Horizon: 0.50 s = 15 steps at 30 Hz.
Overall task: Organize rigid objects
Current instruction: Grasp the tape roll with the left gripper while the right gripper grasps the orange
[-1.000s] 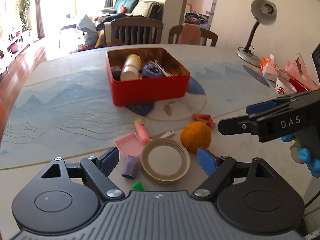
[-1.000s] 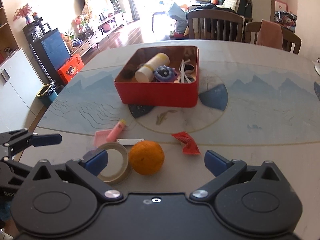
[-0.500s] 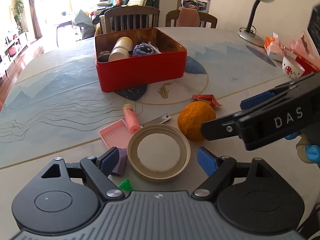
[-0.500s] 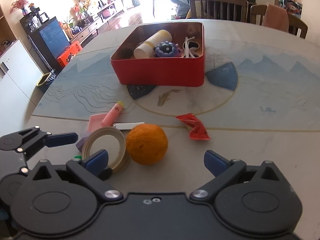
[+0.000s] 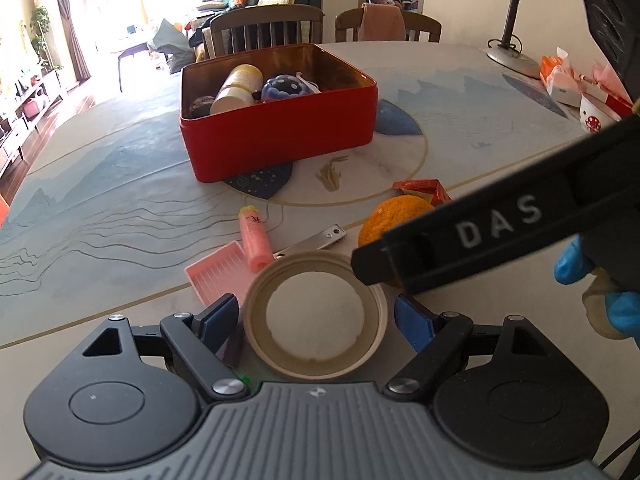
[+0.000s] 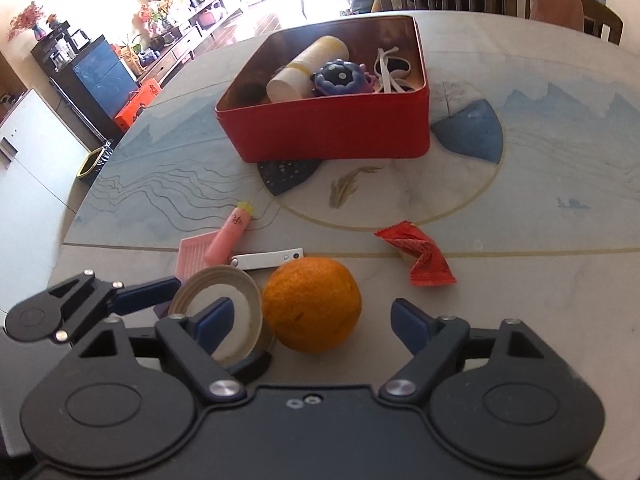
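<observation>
A beige round lid (image 5: 316,314) lies on the table between the pads of my left gripper (image 5: 316,320), which stands open around it without pressing. An orange (image 6: 312,308) sits just right of the lid (image 6: 224,300). My right gripper (image 6: 312,320) straddles the orange; its jaws are closing, and a gap shows on both sides. In the left wrist view, one black finger (image 5: 480,232) of the right gripper covers most of the orange (image 5: 394,212). A red tin (image 5: 280,136) farther back holds a bottle, a blue toy and other items.
A pink tube (image 5: 254,240), pink comb tray (image 5: 220,272), metal nail clipper (image 5: 316,240) and red packet (image 6: 420,256) lie near the lid. A purple piece (image 5: 230,350) sits under the left finger. Desk lamp (image 5: 516,20), cup (image 5: 596,114) and packets stand at the right; chairs are behind.
Both grippers have come down and nearer to the table. The lid now lies between the left pads. The right jaws have narrowed around the orange.
</observation>
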Each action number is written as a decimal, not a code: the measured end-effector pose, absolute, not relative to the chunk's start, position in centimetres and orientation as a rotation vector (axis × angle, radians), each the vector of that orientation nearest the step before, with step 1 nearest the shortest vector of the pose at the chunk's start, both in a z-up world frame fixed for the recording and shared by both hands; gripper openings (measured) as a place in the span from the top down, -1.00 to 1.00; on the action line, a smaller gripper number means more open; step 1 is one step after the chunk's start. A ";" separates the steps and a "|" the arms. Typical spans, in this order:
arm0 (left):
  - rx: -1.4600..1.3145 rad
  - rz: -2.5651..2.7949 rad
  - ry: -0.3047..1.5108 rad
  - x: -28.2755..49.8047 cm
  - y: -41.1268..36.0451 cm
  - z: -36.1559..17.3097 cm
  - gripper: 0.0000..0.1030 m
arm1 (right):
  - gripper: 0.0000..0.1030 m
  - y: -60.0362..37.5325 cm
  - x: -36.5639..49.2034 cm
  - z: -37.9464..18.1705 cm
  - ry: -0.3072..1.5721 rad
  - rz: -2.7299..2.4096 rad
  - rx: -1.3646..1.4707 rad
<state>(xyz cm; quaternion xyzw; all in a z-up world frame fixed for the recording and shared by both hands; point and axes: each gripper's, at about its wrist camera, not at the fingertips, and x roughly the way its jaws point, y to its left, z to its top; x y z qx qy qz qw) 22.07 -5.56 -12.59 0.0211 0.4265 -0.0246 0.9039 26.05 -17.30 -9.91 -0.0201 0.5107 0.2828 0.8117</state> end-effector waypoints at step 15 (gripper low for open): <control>0.026 -0.038 0.898 22.7 -5.4 -12.7 -0.50 | -0.08 -17.3 26.6 -10.4 1.104 0.593 -0.001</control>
